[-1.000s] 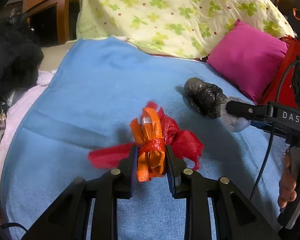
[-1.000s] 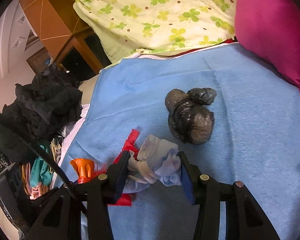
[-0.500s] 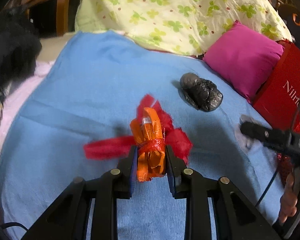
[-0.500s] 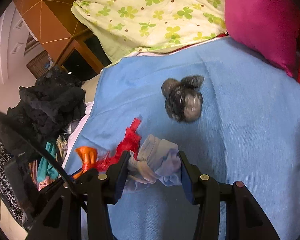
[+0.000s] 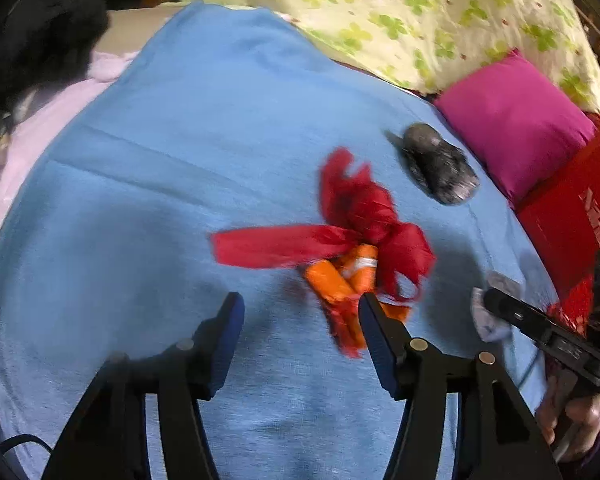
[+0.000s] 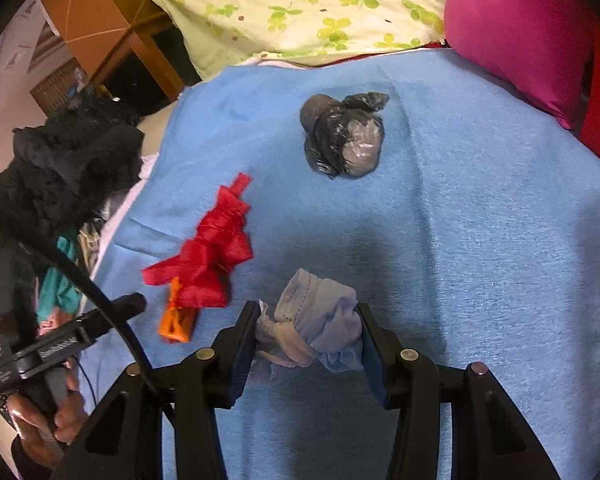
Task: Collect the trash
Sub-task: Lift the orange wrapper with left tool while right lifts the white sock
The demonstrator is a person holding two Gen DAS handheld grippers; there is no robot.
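Observation:
An orange wrapper tied with a red plastic strip lies on the blue blanket, just ahead of my left gripper. Its jaws are opening and stand wide; the bundle rests against the right finger, and nothing is pressed between the pads. The same bundle shows at the left of the right wrist view. My right gripper is shut on a crumpled pale blue and white face mask, low over the blanket. A knotted grey plastic bag lies farther back on the blanket.
A magenta pillow and a red box border the right side. A clover-print quilt lies at the back. Dark clothes pile up at the left edge. A hand grips the left tool's handle.
My left gripper has opened and let go of the orange and red bundle, which now lies on the blanket, shifted right. The right gripper moved nearer, the mask still in it.

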